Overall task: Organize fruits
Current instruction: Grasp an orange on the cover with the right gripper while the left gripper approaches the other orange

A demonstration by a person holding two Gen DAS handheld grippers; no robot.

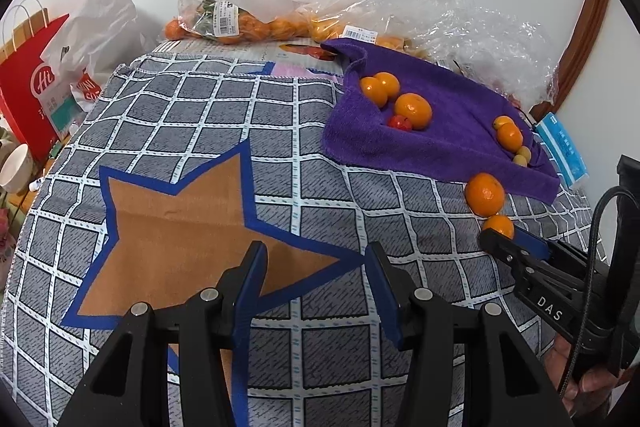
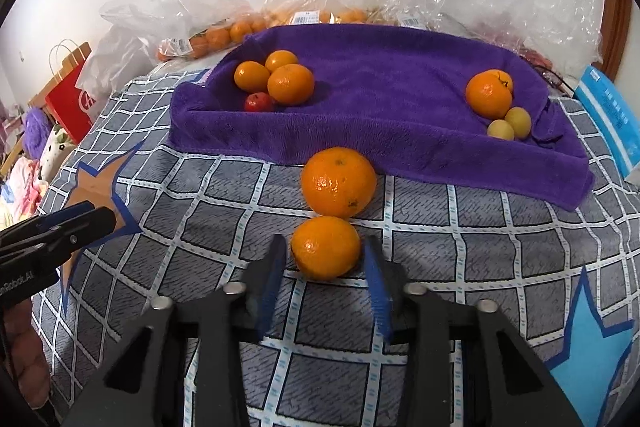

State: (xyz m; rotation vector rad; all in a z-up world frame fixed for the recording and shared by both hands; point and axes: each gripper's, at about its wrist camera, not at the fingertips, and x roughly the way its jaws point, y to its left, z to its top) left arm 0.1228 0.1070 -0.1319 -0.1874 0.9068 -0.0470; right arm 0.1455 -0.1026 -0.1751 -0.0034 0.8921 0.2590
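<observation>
A purple towel (image 2: 392, 95) lies on the checked cloth. On its left part sit three oranges (image 2: 290, 83) and a small red fruit (image 2: 258, 103); on its right part an orange (image 2: 488, 95) and two small yellow fruits (image 2: 510, 125). Two oranges lie on the cloth in front of the towel: a large one (image 2: 338, 181) and a smaller one (image 2: 325, 247). My right gripper (image 2: 324, 255) is open, its fingertips on either side of the smaller orange (image 1: 499, 225). My left gripper (image 1: 314, 263) is open and empty over the brown star; it also shows in the right wrist view (image 2: 80, 219).
Clear plastic bags with more oranges (image 1: 236, 23) lie along the back wall behind the towel (image 1: 440, 115). A red paper bag (image 1: 28, 79) and a white bag stand at the left. A blue packet (image 2: 612, 115) lies to the right of the towel.
</observation>
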